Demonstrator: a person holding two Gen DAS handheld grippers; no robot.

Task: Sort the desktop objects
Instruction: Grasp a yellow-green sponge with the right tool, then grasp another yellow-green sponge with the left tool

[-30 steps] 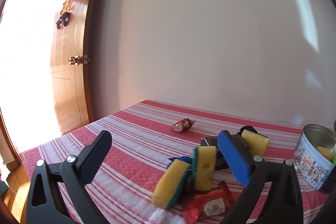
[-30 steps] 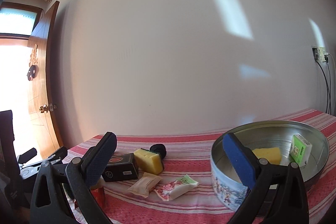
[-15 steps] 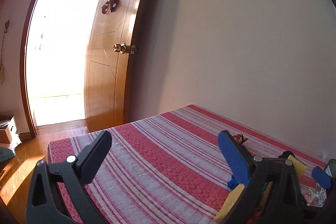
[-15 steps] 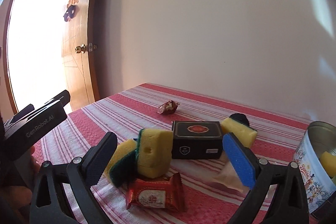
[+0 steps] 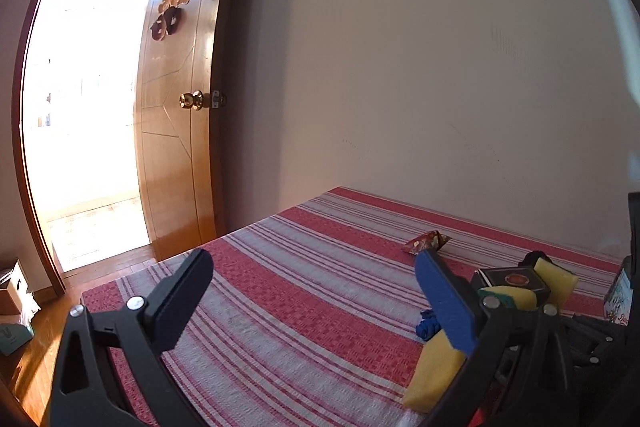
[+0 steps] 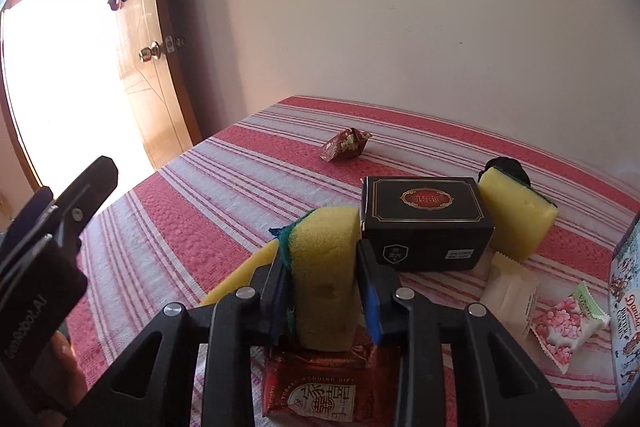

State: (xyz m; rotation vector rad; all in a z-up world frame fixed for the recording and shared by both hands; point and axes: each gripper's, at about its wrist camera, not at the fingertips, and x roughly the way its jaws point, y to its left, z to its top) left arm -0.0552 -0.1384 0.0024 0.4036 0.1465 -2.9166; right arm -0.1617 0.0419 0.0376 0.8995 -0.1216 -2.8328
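My right gripper [image 6: 324,291] is shut on a yellow sponge with a green scrub side [image 6: 324,251], standing upright on a red snack packet [image 6: 316,387]. A second yellow sponge [image 6: 236,283] lies just left of it and shows in the left wrist view [image 5: 436,371]. A black box [image 6: 424,223] and a third yellow sponge [image 6: 516,219] stand behind. My left gripper [image 5: 316,299] is open and empty over the bare striped cloth, left of the pile; it appears at the left edge of the right wrist view [image 6: 60,227].
A striped red tablecloth [image 5: 304,291] covers the table. A dark red candy wrapper [image 6: 344,145] lies toward the far edge. A white packet [image 6: 512,291], a pink packet [image 6: 564,323] and the cookie tin [image 6: 626,311] are at right. An open wooden door [image 5: 180,131] is at left.
My right gripper swung left from the tin, came down on the pile and shut on the upright yellow sponge. My left gripper moved left, away from the pile, and stayed open.
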